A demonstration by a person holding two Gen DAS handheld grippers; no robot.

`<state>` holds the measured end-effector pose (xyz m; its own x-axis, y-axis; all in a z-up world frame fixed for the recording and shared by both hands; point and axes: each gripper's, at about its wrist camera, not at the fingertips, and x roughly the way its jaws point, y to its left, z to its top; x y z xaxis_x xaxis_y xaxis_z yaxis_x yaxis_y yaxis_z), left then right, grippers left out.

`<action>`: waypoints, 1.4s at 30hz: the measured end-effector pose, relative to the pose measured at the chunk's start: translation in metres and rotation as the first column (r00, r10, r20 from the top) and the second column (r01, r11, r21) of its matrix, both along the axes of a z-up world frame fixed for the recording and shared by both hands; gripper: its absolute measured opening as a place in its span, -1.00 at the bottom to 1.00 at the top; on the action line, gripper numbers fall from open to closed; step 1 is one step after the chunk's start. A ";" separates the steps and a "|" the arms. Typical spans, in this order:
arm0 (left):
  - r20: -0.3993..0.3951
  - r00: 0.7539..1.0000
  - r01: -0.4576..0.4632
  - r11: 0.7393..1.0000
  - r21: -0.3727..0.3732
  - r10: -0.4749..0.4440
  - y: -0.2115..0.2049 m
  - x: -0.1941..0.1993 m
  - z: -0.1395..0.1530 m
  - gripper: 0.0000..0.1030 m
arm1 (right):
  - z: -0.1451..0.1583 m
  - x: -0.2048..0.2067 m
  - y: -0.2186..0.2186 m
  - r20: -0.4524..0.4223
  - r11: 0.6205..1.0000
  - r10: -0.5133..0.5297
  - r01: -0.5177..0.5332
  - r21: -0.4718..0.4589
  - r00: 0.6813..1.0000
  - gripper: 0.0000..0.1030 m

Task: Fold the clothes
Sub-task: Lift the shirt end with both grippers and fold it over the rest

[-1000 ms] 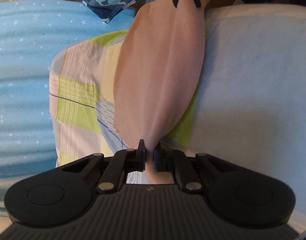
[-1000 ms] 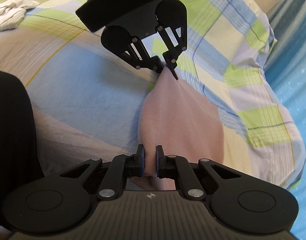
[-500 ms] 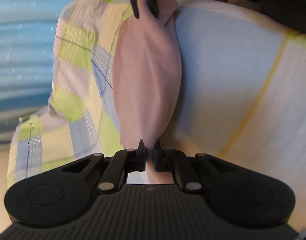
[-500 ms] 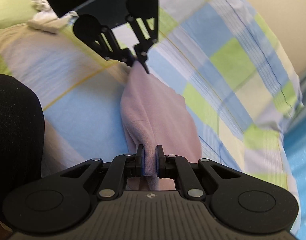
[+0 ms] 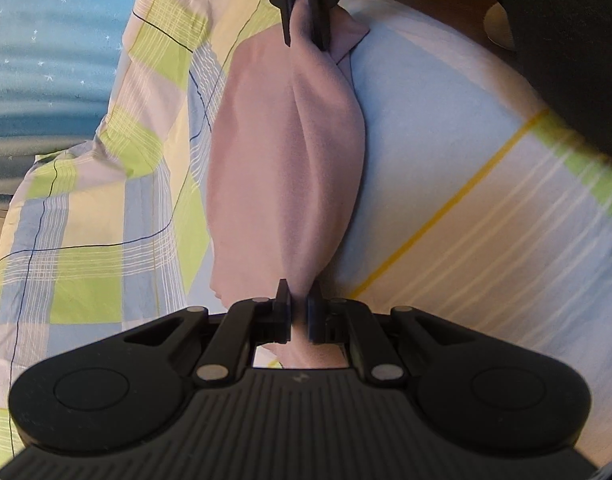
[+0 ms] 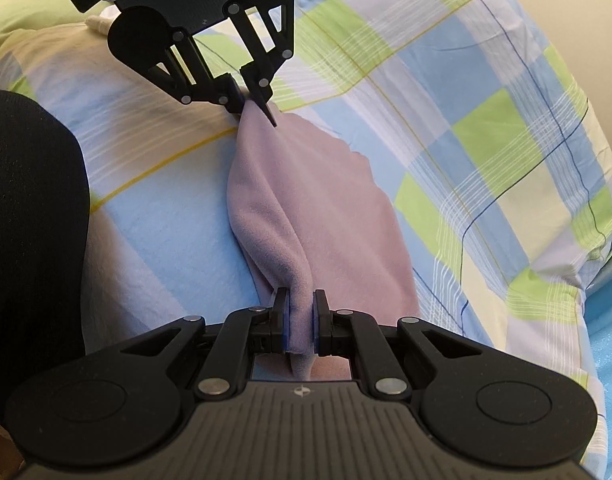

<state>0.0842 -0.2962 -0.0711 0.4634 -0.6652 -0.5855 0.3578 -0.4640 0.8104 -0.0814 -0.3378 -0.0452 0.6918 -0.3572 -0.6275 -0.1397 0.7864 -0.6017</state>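
While the left gripper pinches one end of the pink garment, its jaws stand almost closed, with only the bunched cloth between them. Straight ahead of it, the right gripper nips the far end in the same way, so the garment hangs stretched between the two tools, its middle bellying out to either side of a long central crease.

From the right wrist camera, the right gripper shows blue-faced pads pressed onto a thick fold of the cloth, and the left gripper ahead of it grips the other end. What kind of garment this is cannot be told: it is bunched at both ends and part of its edge is hidden under the tool bodies.

Below the cloth lies a checked bedsheet in green, blue and white, with a thin yellow line off to the right of the left gripper. Beyond the sheet's edge sits a blue star-patterned surface. A dark clothed part of the person fills the left of the right camera's view, cut off by the frame. The top of the right gripper is cropped in the left camera's view.
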 end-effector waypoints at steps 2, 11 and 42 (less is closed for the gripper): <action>-0.003 1.000 -0.010 1.000 0.001 0.010 -0.001 0.000 -0.001 -0.90 | 0.000 -0.001 0.002 0.003 1.000 0.001 -0.001 -0.008 1.000 -0.82; -0.010 0.999 -0.041 0.999 -0.008 0.041 -0.001 -0.003 -0.004 -0.88 | 0.000 -0.004 0.004 -0.006 1.000 0.013 -0.013 -0.017 1.000 -0.82; 0.060 0.998 -0.006 0.999 -0.054 0.009 -0.004 0.008 -0.011 -0.84 | -0.019 0.008 0.017 -0.049 0.993 0.000 -0.006 -0.119 0.999 -0.67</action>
